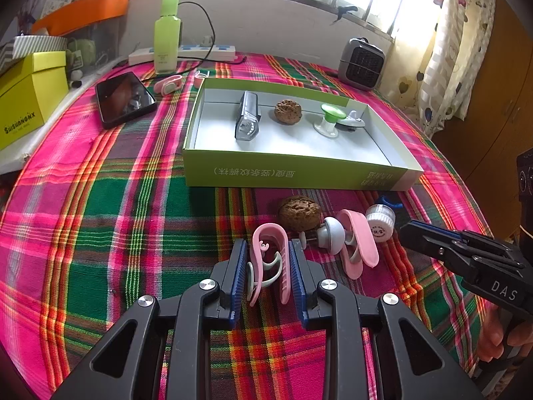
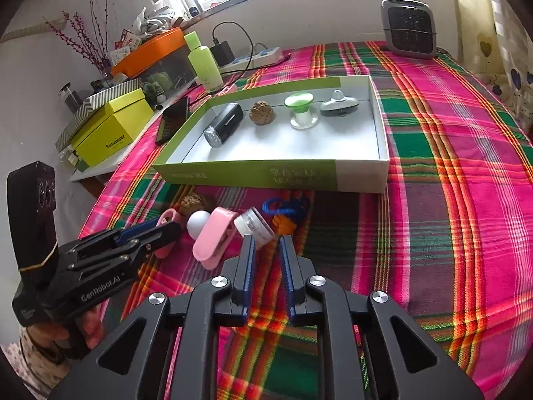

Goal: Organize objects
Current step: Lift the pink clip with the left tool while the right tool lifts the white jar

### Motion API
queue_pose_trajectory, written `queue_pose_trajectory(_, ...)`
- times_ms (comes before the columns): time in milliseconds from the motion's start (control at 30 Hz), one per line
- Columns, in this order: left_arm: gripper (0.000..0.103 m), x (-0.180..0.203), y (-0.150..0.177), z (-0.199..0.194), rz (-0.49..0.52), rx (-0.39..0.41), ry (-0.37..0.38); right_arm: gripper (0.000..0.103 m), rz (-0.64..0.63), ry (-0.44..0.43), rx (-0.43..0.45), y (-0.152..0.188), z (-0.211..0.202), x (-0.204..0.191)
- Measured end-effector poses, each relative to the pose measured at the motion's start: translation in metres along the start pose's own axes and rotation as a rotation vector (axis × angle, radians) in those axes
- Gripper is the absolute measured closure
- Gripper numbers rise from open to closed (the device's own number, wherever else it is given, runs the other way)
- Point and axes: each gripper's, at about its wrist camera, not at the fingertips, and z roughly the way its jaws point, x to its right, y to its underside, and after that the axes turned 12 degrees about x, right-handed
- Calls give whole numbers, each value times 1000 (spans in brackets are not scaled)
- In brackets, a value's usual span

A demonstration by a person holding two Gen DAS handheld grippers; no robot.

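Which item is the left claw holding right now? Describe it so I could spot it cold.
Start at the green-sided box on the plaid cloth; a row of small items lies in front of it. At the row's left end, left of the walnut, the left claw is shut on a pink clip. Unlike the other pink clip, it stands on edge between the blue pads.

tablecloth (image 1: 100, 220): I see pink, green, orange plaid
tray box (image 1: 293, 173): lime green outside, white inside
clip (image 1: 269, 260) in left gripper (image 1: 268, 266): pink, pale green inner piece
second clip (image 1: 359, 243): pink
gripper pads (image 1: 238, 266): blue, black frame
walnut (image 1: 299, 213): brown
bottle (image 1: 166, 33): light green
side box (image 1: 30, 93): yellow-green
cord (image 2: 286, 210): blue, orange
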Motion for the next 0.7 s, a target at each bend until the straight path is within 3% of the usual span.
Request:
queue_pose_trajectory(267,79,0,0,0,1,0,1,84,-80,-34,39,-4,2,-11)
queue_pose_trajectory(433,79,0,0,1,1,0,1,78,-152,-22,20,-4,11,-16)
queue_pose_trajectory(700,79,-1,0,1,1,-1,2,77,-202,-18,-17,-5,25,-19)
